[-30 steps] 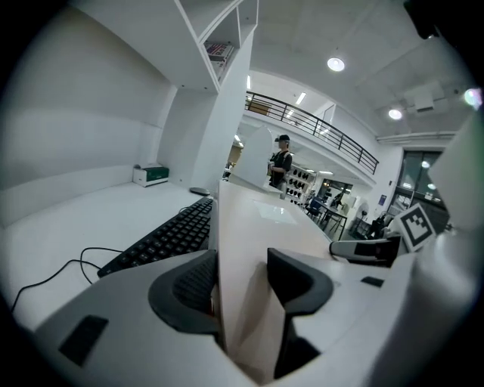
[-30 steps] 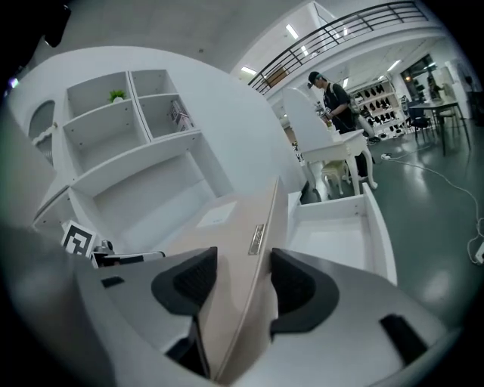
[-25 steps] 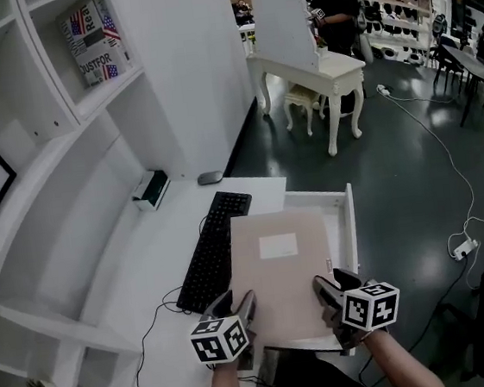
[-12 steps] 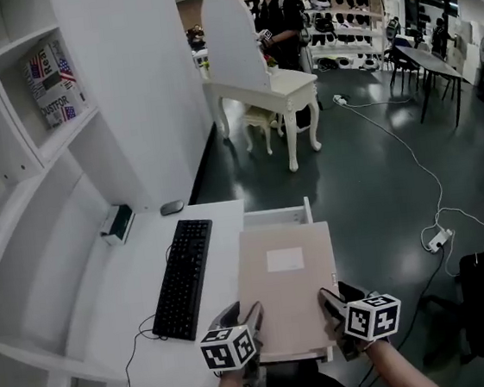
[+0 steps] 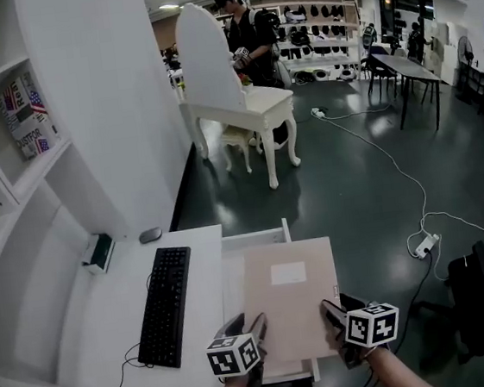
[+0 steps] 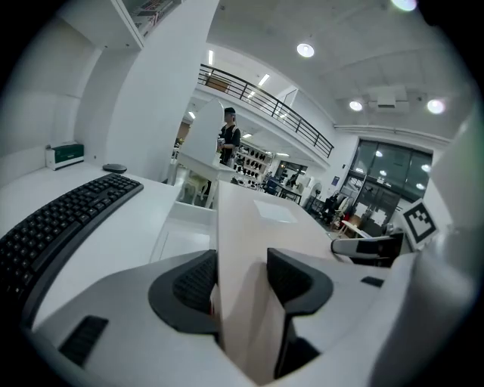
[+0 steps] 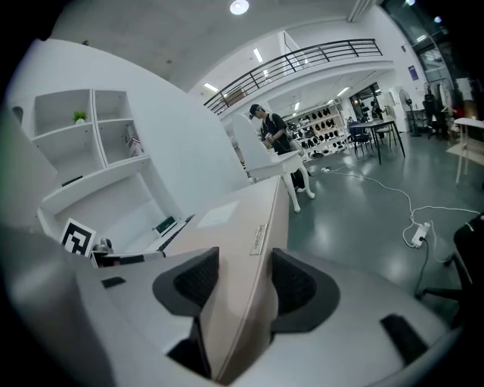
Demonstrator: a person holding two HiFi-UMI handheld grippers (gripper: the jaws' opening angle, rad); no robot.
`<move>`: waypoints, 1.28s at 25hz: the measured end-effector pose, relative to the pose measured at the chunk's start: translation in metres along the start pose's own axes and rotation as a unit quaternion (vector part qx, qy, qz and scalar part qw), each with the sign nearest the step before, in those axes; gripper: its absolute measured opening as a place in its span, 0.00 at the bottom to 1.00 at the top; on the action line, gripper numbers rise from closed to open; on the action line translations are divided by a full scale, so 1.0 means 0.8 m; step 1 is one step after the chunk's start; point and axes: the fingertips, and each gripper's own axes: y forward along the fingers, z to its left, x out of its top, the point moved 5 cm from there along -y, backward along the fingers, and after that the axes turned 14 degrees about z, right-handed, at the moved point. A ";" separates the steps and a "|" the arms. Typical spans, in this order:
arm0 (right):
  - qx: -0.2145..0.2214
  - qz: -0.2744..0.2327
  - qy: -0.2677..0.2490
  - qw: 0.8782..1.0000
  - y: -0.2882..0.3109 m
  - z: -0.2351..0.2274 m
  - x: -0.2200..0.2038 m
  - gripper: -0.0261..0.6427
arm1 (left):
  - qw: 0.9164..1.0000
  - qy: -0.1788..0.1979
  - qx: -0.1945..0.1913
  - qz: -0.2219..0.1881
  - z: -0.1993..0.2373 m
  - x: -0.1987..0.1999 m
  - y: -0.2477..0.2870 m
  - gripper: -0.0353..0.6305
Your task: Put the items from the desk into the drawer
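A flat beige file box (image 5: pixel 291 300) with a white label hangs level over the open white drawer (image 5: pixel 234 272) at the desk's right side. My left gripper (image 5: pixel 252 338) is shut on the box's near left edge (image 6: pixel 246 302). My right gripper (image 5: pixel 333 324) is shut on its near right edge (image 7: pixel 242 302). The box covers most of the drawer's inside, so what lies in there is hidden. The left gripper view shows the drawer (image 6: pixel 185 223) to the left of the box (image 6: pixel 257 227).
A black keyboard (image 5: pixel 162 303) lies on the white desk (image 5: pixel 85 336), with a grey mouse (image 5: pixel 150 235) and a small green-and-white box (image 5: pixel 98 251) at the back. White shelves (image 5: pixel 14 171) rise on the left. A person (image 5: pixel 246 36) stands by a white vanity table (image 5: pixel 236 106) beyond.
Both grippers have carried the file box to the right, off the desk top, so it now hangs over the open drawer. The view has swung right with them.
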 end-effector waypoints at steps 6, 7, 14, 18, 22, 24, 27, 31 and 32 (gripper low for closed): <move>-0.012 0.010 0.010 1.000 0.007 -0.027 0.006 0.35 | 1.000 -0.003 -0.010 0.015 -0.007 0.005 0.034 0.37; -0.014 0.012 0.011 1.000 0.008 -0.031 0.006 0.35 | 1.000 -0.004 -0.011 0.018 -0.007 0.005 0.039 0.37; -0.019 0.026 0.012 0.999 0.028 -0.047 0.012 0.35 | 0.999 -0.019 -0.014 0.027 0.002 0.004 0.066 0.37; -0.021 0.035 0.014 0.999 0.039 -0.052 0.012 0.34 | 0.999 -0.028 -0.016 0.032 0.010 0.000 0.077 0.37; -0.020 0.043 0.014 0.999 0.051 -0.055 0.014 0.33 | 0.998 -0.039 -0.016 0.036 0.018 -0.003 0.086 0.37; -0.022 0.047 0.013 0.999 0.056 -0.056 0.015 0.33 | 0.998 -0.044 -0.016 0.037 0.022 -0.004 0.090 0.37; -0.027 0.055 0.012 0.998 0.064 -0.056 0.013 0.33 | 0.998 -0.050 -0.016 0.043 0.028 -0.007 0.095 0.37; -0.035 0.065 0.014 0.997 0.074 -0.060 0.006 0.33 | 0.997 -0.054 -0.018 0.053 0.036 -0.014 0.104 0.37; -0.037 0.066 0.012 0.997 0.077 -0.061 0.006 0.33 | 0.997 -0.057 -0.018 0.053 0.038 -0.015 0.106 0.37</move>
